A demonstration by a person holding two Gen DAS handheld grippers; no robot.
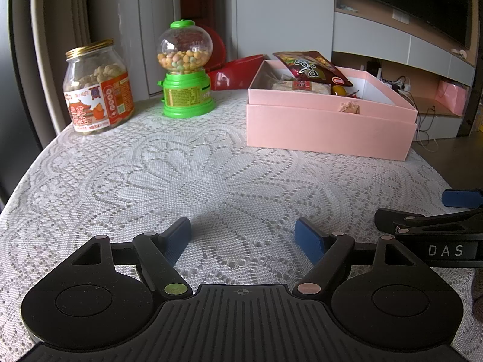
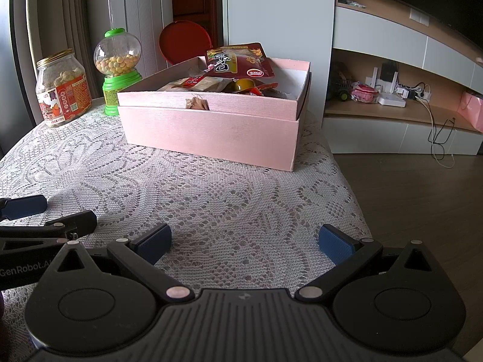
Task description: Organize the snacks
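A pink box [image 1: 329,129] [image 2: 211,132] stands on the lace-covered table, holding several snack packs with a dark red bag [image 1: 314,69] [image 2: 238,61] leaning on top. Left of it stand a green candy dispenser [image 1: 185,69] [image 2: 118,69] and a glass jar of peanuts [image 1: 98,87] [image 2: 62,89]. My left gripper [image 1: 244,239] is open low over the near tablecloth, nothing between its fingers. My right gripper [image 2: 244,242] is open too, beside it, well short of the box. Each gripper shows at the edge of the other's view.
A red bowl and a red lid [image 1: 235,69] [image 2: 184,40] sit behind the box. The table's right edge [image 2: 347,181] drops to a wooden floor. Shelving with cables and a pink bag [image 2: 471,111] lines the right wall. A curtain hangs behind the jar.
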